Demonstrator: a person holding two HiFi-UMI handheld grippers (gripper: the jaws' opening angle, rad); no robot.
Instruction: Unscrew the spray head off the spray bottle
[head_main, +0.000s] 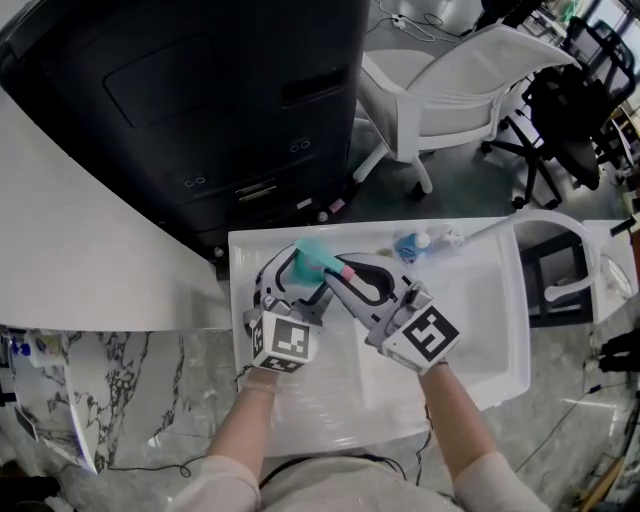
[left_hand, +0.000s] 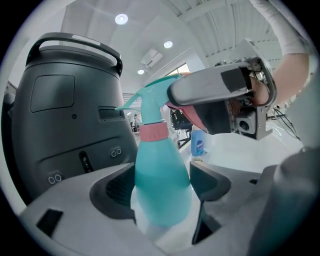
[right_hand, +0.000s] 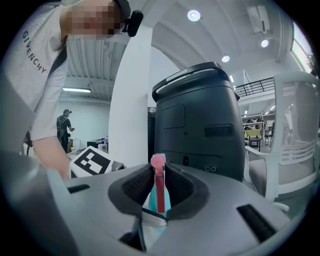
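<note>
Fingers (left_hand: 210, 182) of the left gripper (left_hand: 162, 172) stand wide apart, and both dark pads lie against the round belly of the teal plastic spray bottle (left_hand: 162, 195), one on each side, so the bottle is clamped upright between them. Above the grip, the pink screw collar (left_hand: 152, 131) sits on the bottle's neck, with the teal spray head (left_hand: 150, 97) on top of it, its nozzle pointing left in the left gripper view.

Across from it, the right gripper (right_hand: 159, 175) comes in from the person's right at the level of the head. Its jaws are drawn close together, and its ribbed pads (right_hand: 137, 187) press on either side of the narrow pink trigger (right_hand: 159, 190) of the spray head, with teal plastic showing just behind it.

From the head view, the two grippers meet over the far left part of a shallow white plastic tray (head_main: 480, 330) that rests on a grey-veined marble table (head_main: 130, 400). A small blue bottle with a white cap (head_main: 410, 247) lies at the tray's far edge, well apart from the spray bottle. Beyond the tray stands a large black machine housing (head_main: 200, 100), and to its right a white mesh office chair (head_main: 470, 80).
</note>
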